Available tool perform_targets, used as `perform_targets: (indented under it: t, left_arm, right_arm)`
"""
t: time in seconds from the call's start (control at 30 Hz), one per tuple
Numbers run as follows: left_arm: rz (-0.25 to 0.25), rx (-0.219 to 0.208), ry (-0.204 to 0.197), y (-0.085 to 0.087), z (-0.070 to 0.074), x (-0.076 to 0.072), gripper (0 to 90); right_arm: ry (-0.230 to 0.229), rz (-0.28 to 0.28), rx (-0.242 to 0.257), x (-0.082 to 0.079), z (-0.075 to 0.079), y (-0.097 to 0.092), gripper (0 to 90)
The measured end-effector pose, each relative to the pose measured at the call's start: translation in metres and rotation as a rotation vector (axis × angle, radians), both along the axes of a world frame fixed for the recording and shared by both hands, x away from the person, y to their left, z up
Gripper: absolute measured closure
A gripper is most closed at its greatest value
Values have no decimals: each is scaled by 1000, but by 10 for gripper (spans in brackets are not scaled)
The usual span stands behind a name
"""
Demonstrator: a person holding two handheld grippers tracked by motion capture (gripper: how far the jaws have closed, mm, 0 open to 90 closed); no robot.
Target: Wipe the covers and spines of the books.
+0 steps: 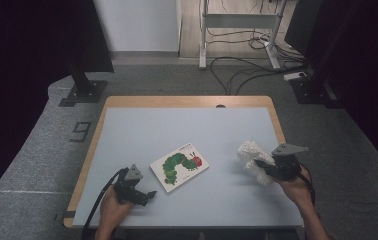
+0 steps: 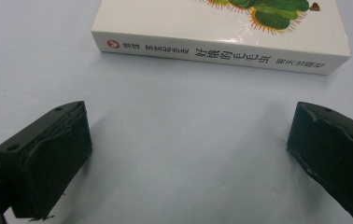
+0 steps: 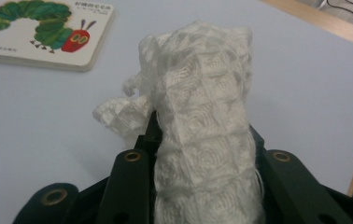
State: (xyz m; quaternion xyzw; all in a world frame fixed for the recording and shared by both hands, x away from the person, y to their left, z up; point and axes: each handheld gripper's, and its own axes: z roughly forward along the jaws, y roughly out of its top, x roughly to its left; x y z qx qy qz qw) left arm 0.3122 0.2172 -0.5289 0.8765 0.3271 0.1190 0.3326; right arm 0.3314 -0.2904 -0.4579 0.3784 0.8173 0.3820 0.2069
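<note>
Cloth (image 1: 251, 159), white and waffle-woven, sits bunched at the right side of the table (image 1: 187, 125) in the high view, clamped in the right gripper (image 1: 262, 163) and held a little above the blue-grey surface. It looks light and limp, so I judge it will sag and trail wherever it is not supported, and a pinch on a thick fold should hold better than one on a loose edge. The board book (image 1: 179, 165) lies flat near the table's middle, its long axis running diagonally from near left to far right. The left gripper (image 1: 147, 195) rests near the front left edge, just short of the book.

In the left gripper view, the two black jaws stand wide apart with bare table between them, gripping nothing. The book's spine (image 2: 221, 55) faces them, stretched across the frame. It looks stiff and glossy, likely slippery; taking it across its thin edge seems the surest hold.

In the right gripper view, the jaws are closed on the cloth (image 3: 202, 140), which rises from between them as a tall crumpled column, its long axis running away from the camera. The book (image 3: 39, 32) lies well beyond, at upper left.
</note>
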Motion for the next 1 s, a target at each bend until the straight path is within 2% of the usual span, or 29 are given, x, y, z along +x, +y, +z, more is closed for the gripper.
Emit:
perform_targets:
  t: [0.33,0.6,0.7,0.8,0.9,1.0]
  left_arm:
    - [0,0,0,0,0,0,0]
    - [0,0,0,0,0,0,0]
    - [0,0,0,0,0,0,0]
    - [0,0,0,0,0,0,0]
    - [0,0,0,0,0,0,0]
    - [0,0,0,0,0,0,0]
  right_arm:
    - [48,-28,-14,1,-34,-3,633]
    - [77,-33,-41,1,-52,-3,583]
    - [85,-31,-41,0,-55,-3,514]
    - [80,-38,-36,0,-53,-3,368]
    - [74,-38,-53,0,-51,-2,211]
    - [65,-28,-55,0,-47,-1,124]
